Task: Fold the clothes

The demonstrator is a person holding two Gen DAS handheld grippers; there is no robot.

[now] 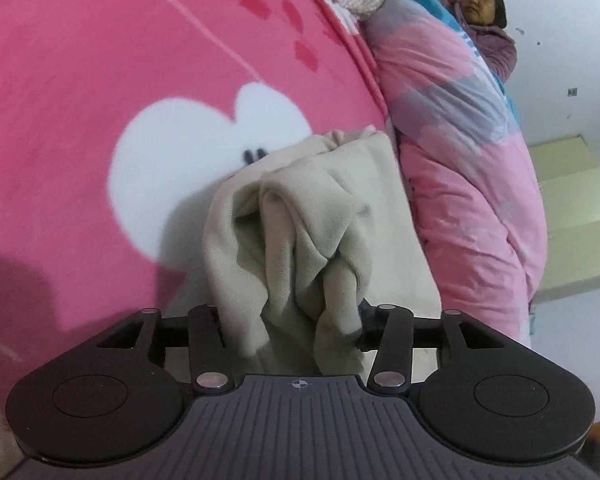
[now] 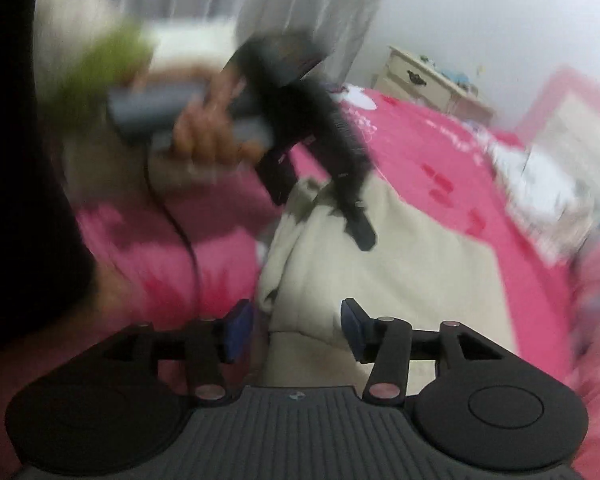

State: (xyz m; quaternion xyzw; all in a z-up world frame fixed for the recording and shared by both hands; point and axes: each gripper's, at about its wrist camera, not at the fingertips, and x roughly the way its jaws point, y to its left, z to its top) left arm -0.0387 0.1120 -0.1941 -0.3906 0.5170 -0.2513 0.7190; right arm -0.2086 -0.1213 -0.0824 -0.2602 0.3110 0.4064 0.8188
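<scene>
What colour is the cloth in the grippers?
Cream, plain with no pattern: the cloth shows best in the left wrist view.

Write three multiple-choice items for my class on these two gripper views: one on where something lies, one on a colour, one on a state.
1. Where does the beige garment lie?
A. on the floor
B. on a wooden chair
C. on the pink blanket

2. What colour are the pads of the right gripper?
A. red
B. blue
C. yellow

3. How do the right gripper's jaws stand?
A. open, with a clear gap between them
B. shut on a green bottle
C. shut tight with nothing between them

Answers:
1 C: in both views the beige cloth rests on the pink blanket with the white heart.
2 B: the right wrist view shows a dark blue pad on each fingertip.
3 A: the two pads stand apart and press on nothing, with the garment lying beyond them.
</scene>
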